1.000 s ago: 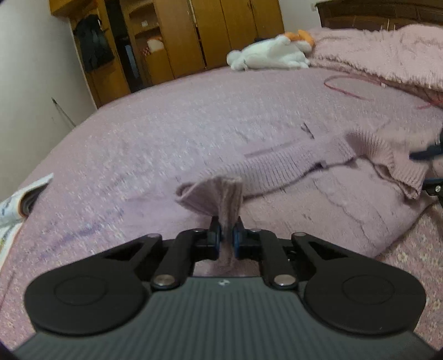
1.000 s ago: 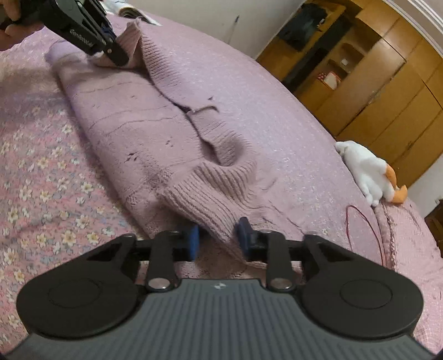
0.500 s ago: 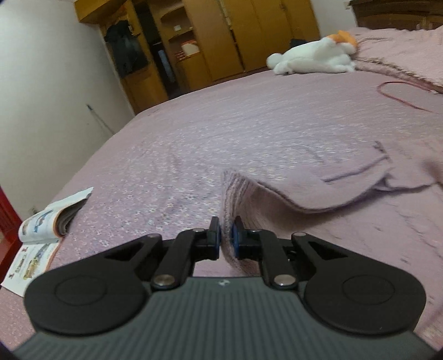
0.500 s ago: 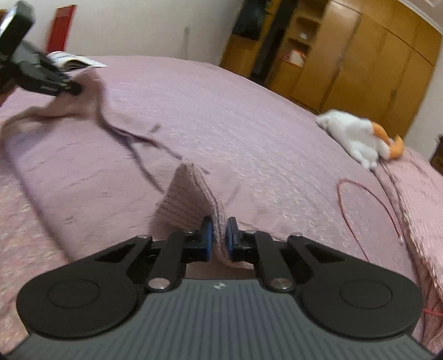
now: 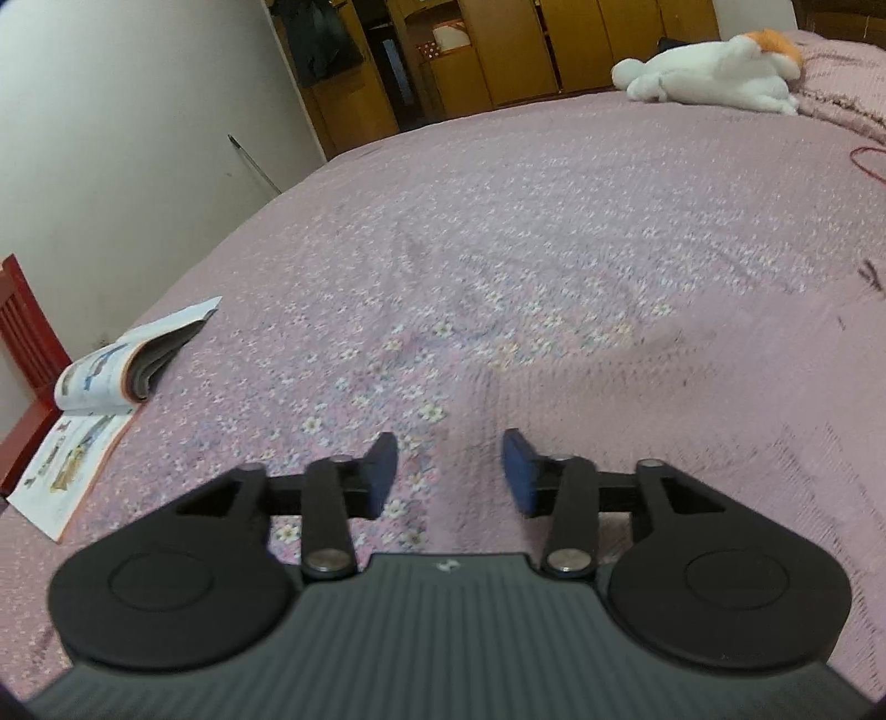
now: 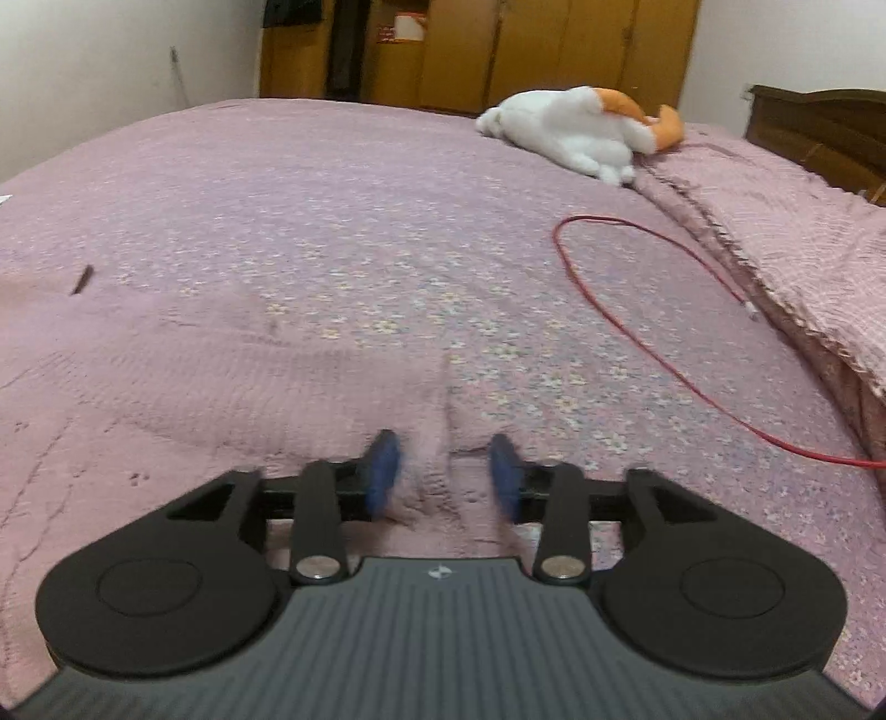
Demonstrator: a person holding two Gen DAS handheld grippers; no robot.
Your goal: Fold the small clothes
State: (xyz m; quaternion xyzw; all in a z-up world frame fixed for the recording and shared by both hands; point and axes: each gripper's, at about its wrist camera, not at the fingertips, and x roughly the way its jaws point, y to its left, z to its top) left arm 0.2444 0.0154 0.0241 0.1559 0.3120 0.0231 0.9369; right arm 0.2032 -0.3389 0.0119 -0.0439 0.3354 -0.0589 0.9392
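Both the left gripper [image 5: 449,471] and the right gripper [image 6: 443,471] stood apart, holding nothing; the mauve knit sweater [image 6: 194,387] looked soft, light and limp, best pinched at its near ribbed edge.

White wall [image 5: 138,138], wooden wardrobes [image 6: 554,50], dark headboard [image 6: 819,133].

The left tool [image 5: 449,471] is seen with its blue pads spread apart above the mauve sweater [image 5: 692,421], laid flat on the flowered bed [image 5: 498,194]. An open magazine [image 5: 105,382] is seen at the left edge, a plush toy [image 5: 714,75] far off.
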